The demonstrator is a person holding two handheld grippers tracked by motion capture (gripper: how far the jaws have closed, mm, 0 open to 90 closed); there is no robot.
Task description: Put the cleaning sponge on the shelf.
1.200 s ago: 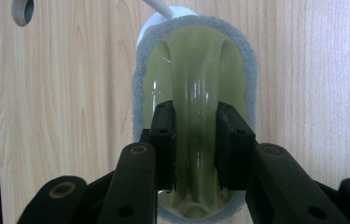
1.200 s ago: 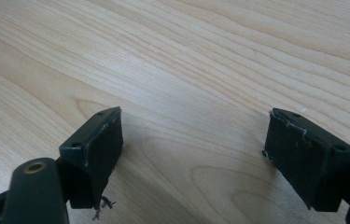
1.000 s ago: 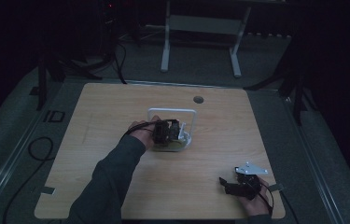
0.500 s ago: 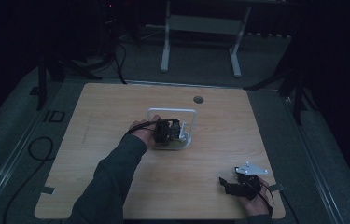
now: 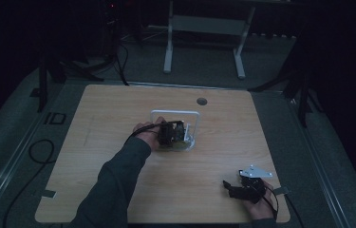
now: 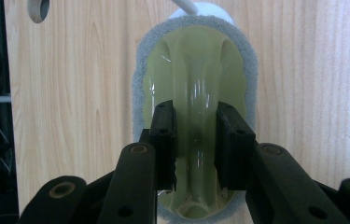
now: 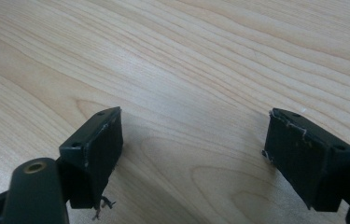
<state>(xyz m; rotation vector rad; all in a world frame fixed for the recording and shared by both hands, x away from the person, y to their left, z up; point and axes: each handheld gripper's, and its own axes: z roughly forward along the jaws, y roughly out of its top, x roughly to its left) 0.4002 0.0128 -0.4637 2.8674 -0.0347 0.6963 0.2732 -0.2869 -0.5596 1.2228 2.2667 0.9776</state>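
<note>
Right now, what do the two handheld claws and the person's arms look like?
Both claws are black. The left claw has two blocky black pads on arms with round pivot holes, and a black cable trails from it. The right claw has chipped, frayed pad edges and carries a grey three-cornered plate on top. The left arm wears a dark long sleeve.

Surface [image 5: 118, 123]: stand [image 5: 174, 114] at centre, its base just beyond the scrubber [image 6: 196, 93]. Scrubber lies flat on the surface, before the stand. Left gripper [image 5: 171, 135] over the scrubber, fingers [image 6: 163, 140] either side of its raised middle ridge. Hole [image 5: 201, 101] behind and right of the stand. Right gripper [image 5: 247, 186] at the near right corner, well apart, fingers [image 7: 98, 149] spread above bare surface.
</note>
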